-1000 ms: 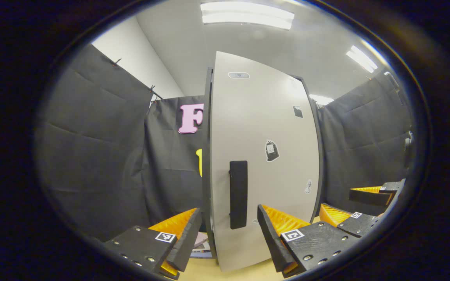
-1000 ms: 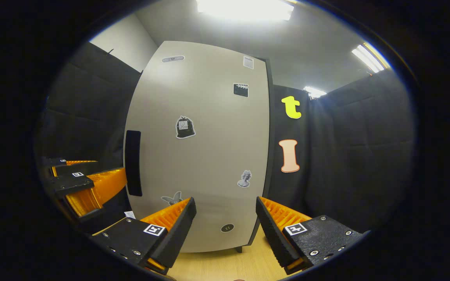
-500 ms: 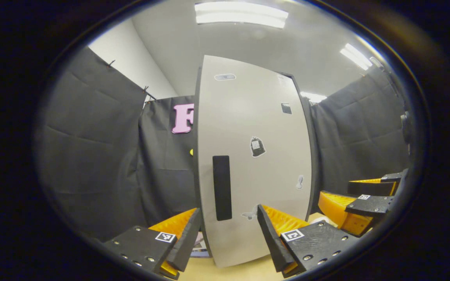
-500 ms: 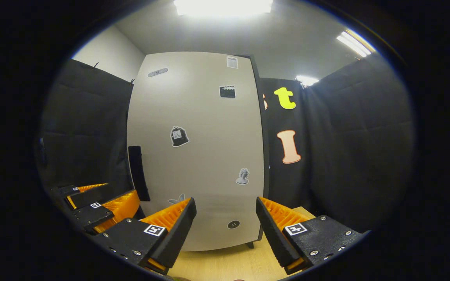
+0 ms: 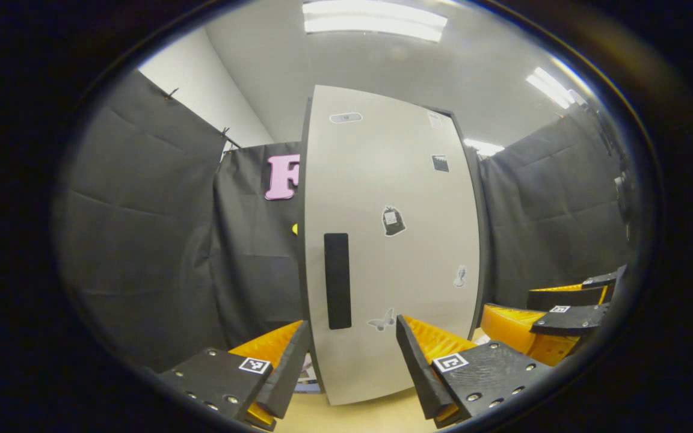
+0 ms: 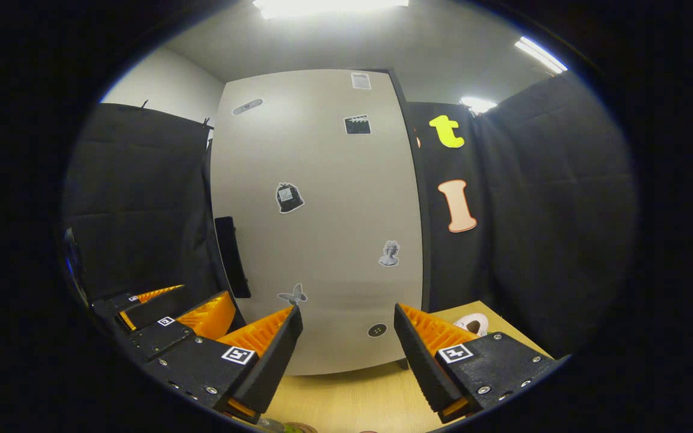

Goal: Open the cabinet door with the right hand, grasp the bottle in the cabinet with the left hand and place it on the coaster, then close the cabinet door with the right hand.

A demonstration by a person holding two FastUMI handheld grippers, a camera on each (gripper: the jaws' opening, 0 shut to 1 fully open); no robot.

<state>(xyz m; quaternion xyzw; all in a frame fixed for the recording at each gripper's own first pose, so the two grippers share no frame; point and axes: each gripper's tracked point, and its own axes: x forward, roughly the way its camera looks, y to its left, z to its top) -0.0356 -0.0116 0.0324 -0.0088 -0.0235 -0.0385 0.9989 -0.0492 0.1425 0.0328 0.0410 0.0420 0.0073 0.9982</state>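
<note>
Right gripper view: open tongs facing cabinet door.

Bright ceiling lights, glare, fisheye-curved edges

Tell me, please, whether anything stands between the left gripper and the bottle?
Yes: the closed cabinet door stands in front of the open left gripper, its handle untouched, and hides whatever is inside the cabinet.

The cabinet door looks like a smooth, matt panel with flat paper-like stickers on its face and a matt handle. Below it, the tabletop shows a pale wood grain with a smooth finish.
</note>
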